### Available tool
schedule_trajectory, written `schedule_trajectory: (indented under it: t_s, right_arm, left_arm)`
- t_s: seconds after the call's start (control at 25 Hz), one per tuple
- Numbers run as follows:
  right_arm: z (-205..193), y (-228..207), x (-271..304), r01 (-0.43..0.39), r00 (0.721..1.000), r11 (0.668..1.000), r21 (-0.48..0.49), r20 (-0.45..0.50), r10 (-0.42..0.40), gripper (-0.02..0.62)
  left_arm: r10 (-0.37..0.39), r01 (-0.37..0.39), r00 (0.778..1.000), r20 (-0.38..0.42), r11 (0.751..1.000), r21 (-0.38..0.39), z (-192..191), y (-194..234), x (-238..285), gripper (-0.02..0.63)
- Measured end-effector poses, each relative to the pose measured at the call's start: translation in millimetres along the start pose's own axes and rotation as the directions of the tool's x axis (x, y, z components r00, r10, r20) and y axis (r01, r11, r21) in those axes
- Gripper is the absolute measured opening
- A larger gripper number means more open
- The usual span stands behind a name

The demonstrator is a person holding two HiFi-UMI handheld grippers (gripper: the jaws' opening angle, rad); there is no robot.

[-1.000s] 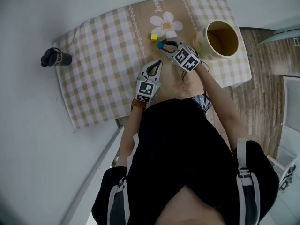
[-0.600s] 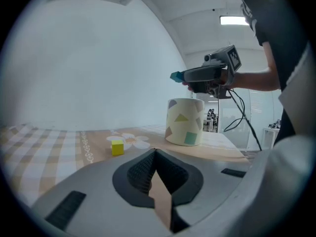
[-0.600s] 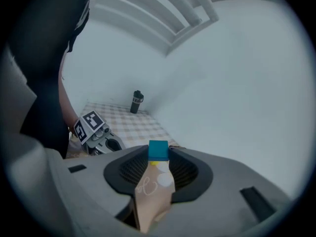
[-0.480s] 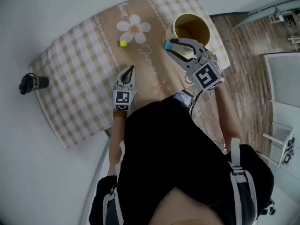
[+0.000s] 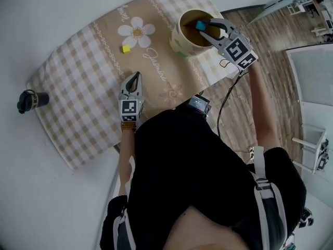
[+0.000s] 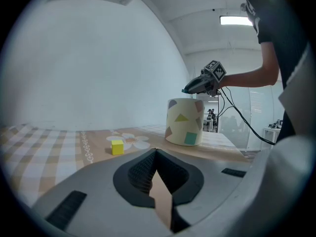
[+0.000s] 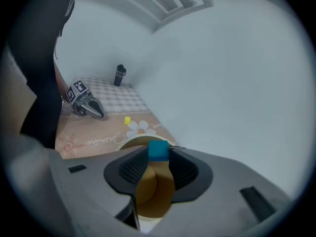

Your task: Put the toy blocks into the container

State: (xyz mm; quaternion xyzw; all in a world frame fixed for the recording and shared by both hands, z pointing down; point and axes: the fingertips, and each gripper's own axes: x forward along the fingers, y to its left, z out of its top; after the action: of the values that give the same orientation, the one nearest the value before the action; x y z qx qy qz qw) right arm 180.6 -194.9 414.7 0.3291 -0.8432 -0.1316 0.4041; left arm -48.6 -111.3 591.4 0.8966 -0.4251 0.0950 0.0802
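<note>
Farthest from the container, off the far left edge of the checked cloth [image 5: 78, 92], a dark bottle [image 5: 28, 100] stands where it stood a second ago. Nearer the container, the yellow block [image 5: 125, 49] lies on the cloth just left of the daisy print [image 5: 137, 32], well apart from the container and unmoved. The left gripper view shows it ahead and to the left, with the container behind it to the right. The left gripper [image 5: 137, 75] rests low on the cloth to the container's lower left, its jaws clenched together with nothing between them, and it has kept its place through all three moments. The container [image 5: 179, 39], a pale cup with coloured shapes on its wall and a brown inside, stands near the cloth's right edge. What has changed is the right gripper [image 5: 203, 27]. A second ago it was down on the cloth left of the container, close beside the yellow block. Half a second ago it was lifted and just short of the rim, and now it hangs over the container's open mouth. Its jaws are grasping the blue block [image 5: 200, 25] at their tips, as they were in both earlier moments. The right gripper view shows that block pinched between the pads, with the container's brown inside directly below it.
</note>
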Motion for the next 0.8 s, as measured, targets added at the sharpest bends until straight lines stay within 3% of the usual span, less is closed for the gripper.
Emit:
schedule_trajectory:
  t_s: [0.28,0.52,0.8]
  right_arm:
    - [-34,6,32,-0.097,0.985,0.993,-0.064,-0.152,0.086,0.137]
    - [-54,4,49,-0.145,0.954,0.981,-0.130,-0.280,0.104,0.137]
    - [-70,4,68,-0.204,0.932,0.971,-0.126,-0.328,0.153,0.137]
  left_arm:
    - [-0.001,0.001,1.000,-0.003,1.000,-0.004,2,0,1,-0.002]
    - [-0.003,0.003,1.000,-0.001,1.000,-0.004,0,-1,0,-0.002]
    - [-0.005,0.005,1.000,-0.004,1.000,-0.003,1,-1,0,-0.002]
